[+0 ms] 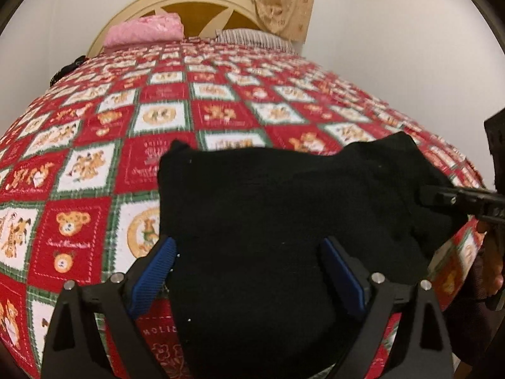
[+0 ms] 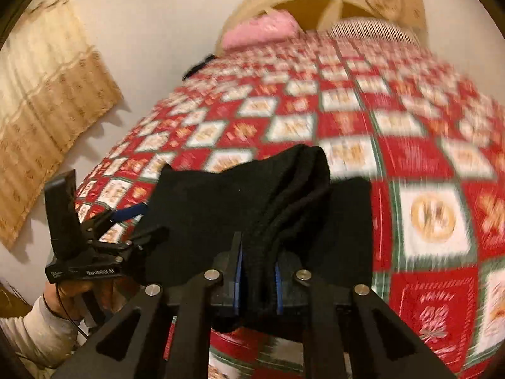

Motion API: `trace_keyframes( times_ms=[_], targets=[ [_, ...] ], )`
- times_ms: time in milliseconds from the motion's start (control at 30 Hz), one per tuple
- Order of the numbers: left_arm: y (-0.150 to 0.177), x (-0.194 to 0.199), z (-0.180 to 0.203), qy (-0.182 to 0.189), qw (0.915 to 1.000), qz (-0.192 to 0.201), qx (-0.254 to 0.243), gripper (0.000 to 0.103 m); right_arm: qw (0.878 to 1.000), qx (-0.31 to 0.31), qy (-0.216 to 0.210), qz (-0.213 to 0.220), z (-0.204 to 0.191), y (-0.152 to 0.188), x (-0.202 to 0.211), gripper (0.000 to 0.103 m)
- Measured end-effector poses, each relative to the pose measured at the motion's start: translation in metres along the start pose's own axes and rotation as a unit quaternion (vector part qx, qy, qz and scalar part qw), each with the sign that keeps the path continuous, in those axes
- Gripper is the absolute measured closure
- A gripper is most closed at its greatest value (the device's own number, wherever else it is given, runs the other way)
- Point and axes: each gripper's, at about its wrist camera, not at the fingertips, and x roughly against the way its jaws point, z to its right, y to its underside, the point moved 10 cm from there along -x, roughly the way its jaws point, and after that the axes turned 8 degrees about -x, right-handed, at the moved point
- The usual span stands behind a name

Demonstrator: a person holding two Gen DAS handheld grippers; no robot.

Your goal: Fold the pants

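The black pants [image 1: 284,208] lie folded in a thick stack at the near edge of the bed. My left gripper [image 1: 249,271] is open, its blue-padded fingers spread on either side of the stack's near left part, gripping nothing. My right gripper [image 2: 257,271] is shut on a bunched thick edge of the black pants [image 2: 284,195] and lifts that edge a little. The right gripper also shows in the left wrist view [image 1: 442,197] at the stack's right side. The left gripper shows in the right wrist view [image 2: 135,221], jaws apart at the stack's left corner.
The bed has a red, white and green teddy-bear quilt [image 1: 164,117]. A pink pillow [image 1: 145,30] and a striped pillow [image 1: 255,38] lie by the cream headboard [image 1: 195,0]. Curtains [image 2: 47,104] hang on the wall left of the bed. The right wrist view is motion-blurred.
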Motion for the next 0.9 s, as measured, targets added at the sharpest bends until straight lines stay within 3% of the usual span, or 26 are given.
trace_keyframes(
  times_ms=[67, 167, 433, 567, 633, 800, 900],
  targets=[
    [-0.001, 0.004, 0.004, 0.003, 1.0, 0.005, -0.004, 0.008, 1.0, -0.01, 0.017, -0.001, 0.02, 0.007, -0.009, 0.087],
    [-0.002, 0.008, 0.007, 0.005, 0.9999, 0.007, -0.008, 0.008, 0.999, -0.037, -0.015, 0.007, 0.031, 0.01, -0.005, 0.087],
    [0.0, 0.001, 0.006, -0.001, 1.0, -0.005, -0.008, 0.005, 0.996, -0.074, -0.052, 0.004, 0.047, 0.008, -0.004, 0.087],
    [0.001, -0.001, 0.006, 0.001, 0.9999, -0.01, -0.009, 0.004, 1.0, -0.028, -0.007, 0.011, 0.037, 0.011, 0.001, 0.086],
    [0.0, -0.001, 0.006, 0.001, 0.9999, -0.011, -0.009, 0.004, 1.0, -0.013, 0.016, 0.013, 0.035, 0.007, 0.004, 0.079],
    [0.001, -0.003, 0.005, 0.002, 0.9999, -0.012, -0.008, 0.004, 0.992, 0.036, 0.097, 0.068, 0.032, -0.019, 0.03, 0.075],
    [0.001, -0.003, 0.006, -0.001, 0.9999, -0.012, -0.009, 0.003, 0.992, 0.056, 0.07, 0.085, 0.013, -0.037, 0.033, 0.075]
  ],
)
